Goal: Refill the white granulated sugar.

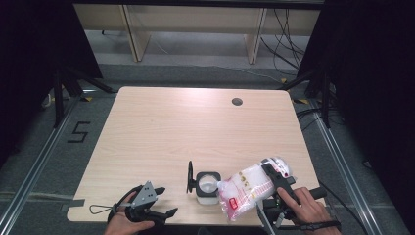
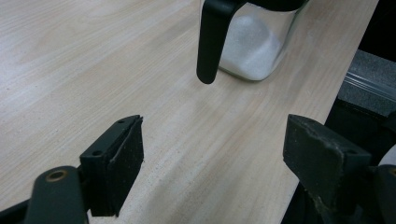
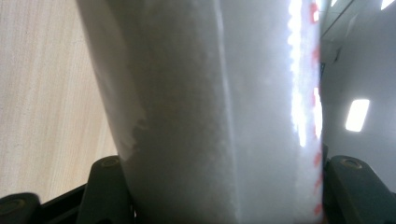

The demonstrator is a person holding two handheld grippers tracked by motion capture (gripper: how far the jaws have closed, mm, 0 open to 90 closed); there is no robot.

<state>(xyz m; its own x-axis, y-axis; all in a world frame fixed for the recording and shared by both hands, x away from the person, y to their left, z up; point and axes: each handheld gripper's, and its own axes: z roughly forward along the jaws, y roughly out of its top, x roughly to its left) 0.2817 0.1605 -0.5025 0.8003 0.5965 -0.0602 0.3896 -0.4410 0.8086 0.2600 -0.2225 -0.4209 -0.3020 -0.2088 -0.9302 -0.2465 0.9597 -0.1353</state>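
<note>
A clear plastic bag of white granules (image 1: 244, 188) with a red label lies tilted over the table's front right, its lower end at the mouth of a square glass jar (image 1: 206, 187). My right gripper (image 1: 270, 171) is shut on the bag's upper part. In the right gripper view the bag (image 3: 210, 107) sits pressed between both jaws. The jar holds some white granules, and its black hinged lid (image 1: 190, 177) stands open on its left side. My left gripper (image 1: 166, 200) rests open near the front edge, left of the jar. Its view shows the open jaws around bare table, with the jar (image 2: 254, 46) and hanging lid (image 2: 208, 42) ahead.
The light wooden table (image 1: 195, 127) has a round cable hole (image 1: 237, 102) at the back right. Its front edge runs close behind both hands. Black curtains and metal stands flank the table.
</note>
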